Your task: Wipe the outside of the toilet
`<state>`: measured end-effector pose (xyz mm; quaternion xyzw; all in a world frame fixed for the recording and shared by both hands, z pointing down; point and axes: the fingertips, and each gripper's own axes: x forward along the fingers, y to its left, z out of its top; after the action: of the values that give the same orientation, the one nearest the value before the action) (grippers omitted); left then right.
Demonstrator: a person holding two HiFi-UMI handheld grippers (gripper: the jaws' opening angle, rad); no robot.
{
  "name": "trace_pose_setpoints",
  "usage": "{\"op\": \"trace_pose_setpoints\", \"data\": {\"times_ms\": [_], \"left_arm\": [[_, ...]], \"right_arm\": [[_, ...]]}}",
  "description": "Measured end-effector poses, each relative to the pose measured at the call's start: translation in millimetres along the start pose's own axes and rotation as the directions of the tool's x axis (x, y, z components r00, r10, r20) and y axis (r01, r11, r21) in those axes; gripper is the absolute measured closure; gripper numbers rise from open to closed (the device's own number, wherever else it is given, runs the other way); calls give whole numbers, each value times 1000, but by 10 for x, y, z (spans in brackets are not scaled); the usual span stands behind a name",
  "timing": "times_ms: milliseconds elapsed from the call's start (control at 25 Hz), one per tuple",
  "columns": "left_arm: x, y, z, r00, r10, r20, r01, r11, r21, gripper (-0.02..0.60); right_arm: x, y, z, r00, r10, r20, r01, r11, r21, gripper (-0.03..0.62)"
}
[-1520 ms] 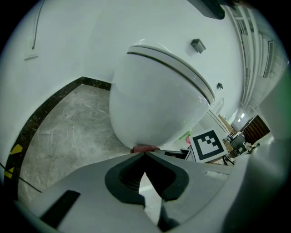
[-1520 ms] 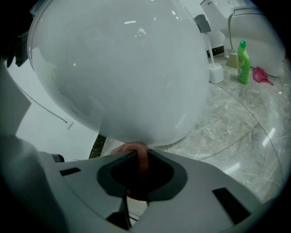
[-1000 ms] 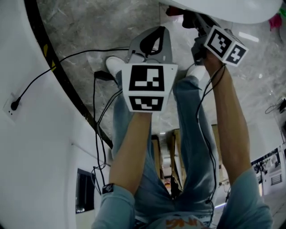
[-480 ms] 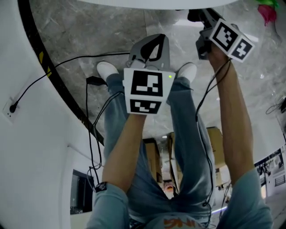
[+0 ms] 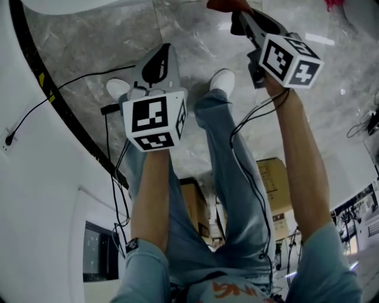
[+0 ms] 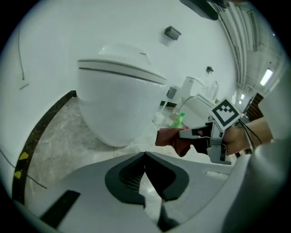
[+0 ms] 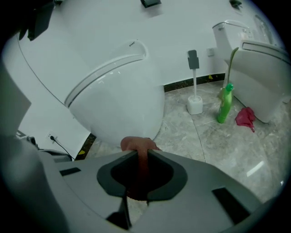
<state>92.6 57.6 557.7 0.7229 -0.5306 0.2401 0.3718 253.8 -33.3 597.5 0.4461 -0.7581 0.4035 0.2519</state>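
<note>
The white toilet stands closed against the wall, and its bowl fills the middle left of the right gripper view. My right gripper is shut on a brown-red cloth, a short way in front of the bowl's lower front. In the head view this gripper is at the top right, with the cloth at the frame's edge. From the left gripper view, the cloth hangs off the toilet's right side, apart from it. My left gripper is shut and empty, lower left.
A toilet brush in its holder, a green bottle and a pink rag stand on the marble floor to the right, before a second toilet. Black cables trail by the person's white shoes.
The toilet rim has slid out of the top of the head view. My left gripper has shifted left in that view; the right one stays at the top right, still holding the cloth.
</note>
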Motion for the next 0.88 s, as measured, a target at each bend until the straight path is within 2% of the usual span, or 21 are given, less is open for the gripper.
{"op": "trace_pose_setpoints", "data": {"times_ms": [160,480,640,880], "left_arm": [[-418,-194,251,999,31,23,-29,998,-56,583],[-1264,-405,1275,993,43,113,-36,997,-64,583],[-1698,-563,1857,983,44,180,-32,997,-64,583],[-2423,-729,2512,967,57,249,-45,998,-54,583]], "right_arm": [[-528,148,170,1000,4,15,-4,1000,-6,542],[-1447,931,849,995,29,100,-25,999,-35,542],[-1911,1311,1224,988,54,146,-43,996,-73,542],[-2653,1857,1817,969,83,235,-55,991,-126,542]]}}
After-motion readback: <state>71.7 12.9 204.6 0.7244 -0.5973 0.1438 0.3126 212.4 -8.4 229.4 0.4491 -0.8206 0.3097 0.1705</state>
